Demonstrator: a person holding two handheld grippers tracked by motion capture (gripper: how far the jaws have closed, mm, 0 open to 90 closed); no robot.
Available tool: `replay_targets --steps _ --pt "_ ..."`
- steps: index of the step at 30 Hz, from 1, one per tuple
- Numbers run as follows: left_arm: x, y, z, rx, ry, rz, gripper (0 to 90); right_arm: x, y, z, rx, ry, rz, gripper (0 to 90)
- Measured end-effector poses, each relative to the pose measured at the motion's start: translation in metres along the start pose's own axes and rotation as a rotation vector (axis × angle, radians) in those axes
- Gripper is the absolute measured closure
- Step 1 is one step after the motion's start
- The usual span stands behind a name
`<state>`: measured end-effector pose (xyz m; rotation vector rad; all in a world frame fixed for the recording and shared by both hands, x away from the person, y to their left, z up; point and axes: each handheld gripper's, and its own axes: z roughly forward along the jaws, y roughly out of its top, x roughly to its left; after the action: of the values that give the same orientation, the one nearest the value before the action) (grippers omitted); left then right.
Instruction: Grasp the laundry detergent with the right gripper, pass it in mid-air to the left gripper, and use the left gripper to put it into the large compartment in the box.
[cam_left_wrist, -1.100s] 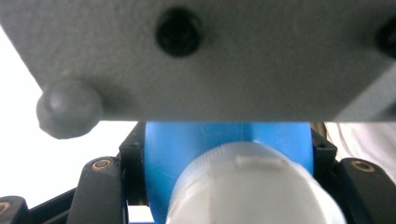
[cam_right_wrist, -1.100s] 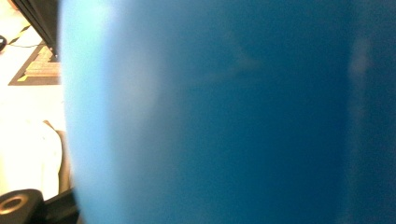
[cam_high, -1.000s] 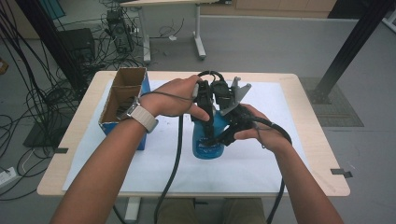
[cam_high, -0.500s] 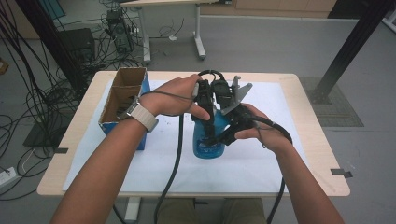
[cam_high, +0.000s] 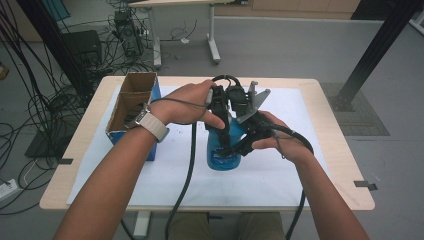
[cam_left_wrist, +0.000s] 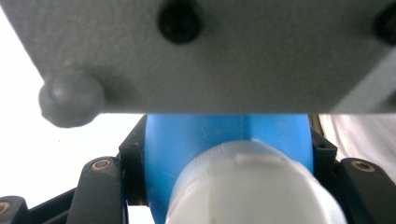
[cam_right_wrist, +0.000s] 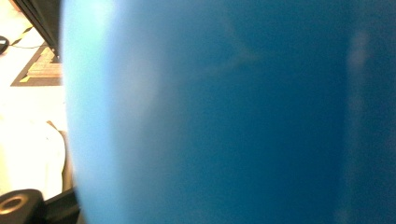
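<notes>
While both grippers clamp the blue bottle (cam_high: 222, 150), its white cap (cam_left_wrist: 252, 186) stays on.

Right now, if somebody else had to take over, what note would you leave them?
Left claw: shut on the blue bottle, just below its white cap.
Right claw: shut on the bottle's body from the other side.
Bottle: standing at the middle of the white mat; open cardboard box at the table's left.
Done: both claws grip the bottle.
Left: cap is on; probably unscrew it or move the bottle.

Upright blue bottle (cam_high: 220, 152), white cap, mid-table
</notes>
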<state>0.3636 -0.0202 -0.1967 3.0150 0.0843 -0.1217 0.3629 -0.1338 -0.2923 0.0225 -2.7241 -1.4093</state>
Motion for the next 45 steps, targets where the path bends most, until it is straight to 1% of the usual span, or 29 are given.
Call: replay_targets --steps 6,7,8,9,13,14,15,19,23,25,26,32,37,45 --pt "0.0003 -0.0001 -0.0001 0.000 -0.002 -0.001 37.9 -0.0003 -0.0001 0.0000 -0.001 0.002 -0.001 43.7" --pt "-0.0001 -0.0002 0.0003 -0.004 -0.001 -0.009 37.9 -0.0004 0.0000 0.0000 -0.001 0.003 -0.001 43.7" --pt "-0.0002 -0.0003 0.0002 -0.005 0.000 -0.009 37.9 -0.0033 -0.0010 0.0011 -0.016 0.003 -0.043 43.7" --pt "-0.0002 -0.0004 0.0000 -0.006 0.000 -0.009 37.9 -0.0037 -0.0009 0.0014 -0.019 0.003 -0.049 43.6" --pt "0.0000 -0.0010 0.0002 -0.006 0.000 -0.011 37.9 -0.0041 -0.0007 0.0017 -0.018 0.003 -0.051 43.6" --pt "0.0000 -0.0013 0.0002 -0.006 0.001 -0.011 37.9 -0.0038 -0.0007 0.0016 -0.015 0.003 -0.044 43.6" --pt "0.0005 -0.0013 -0.0004 0.000 -0.001 -0.004 37.9 -0.0038 -0.0006 0.0017 -0.015 0.003 -0.045 43.6" --pt "-0.0002 -0.0021 -0.0011 -0.002 0.003 -0.012 37.9 -0.0040 0.0002 0.0019 -0.017 0.005 -0.043 43.6" --pt "0.0004 -0.0038 -0.0019 -0.005 0.004 -0.006 37.9 -0.0039 0.0017 0.0025 -0.015 0.007 -0.043 43.6" --pt "-0.0003 -0.0047 -0.0016 -0.013 0.005 -0.017 37.8 -0.0042 0.0022 0.0027 -0.012 0.007 -0.045 43.6" --pt "0.0001 -0.0049 -0.0021 -0.009 0.005 -0.010 37.9 -0.0041 0.0026 0.0028 -0.010 0.006 -0.044 43.6" --pt "0.0002 -0.0053 -0.0027 -0.011 0.007 -0.007 37.9 -0.0040 0.0033 0.0028 -0.010 0.005 -0.046 43.6" --pt "0.0001 -0.0057 -0.0031 -0.020 0.005 -0.009 37.9 -0.0036 0.0037 0.0018 -0.008 0.002 -0.043 43.6" --pt "-0.0006 -0.0061 -0.0036 -0.014 0.007 -0.011 37.8 -0.0034 0.0042 0.0020 -0.007 0.004 -0.047 43.6"
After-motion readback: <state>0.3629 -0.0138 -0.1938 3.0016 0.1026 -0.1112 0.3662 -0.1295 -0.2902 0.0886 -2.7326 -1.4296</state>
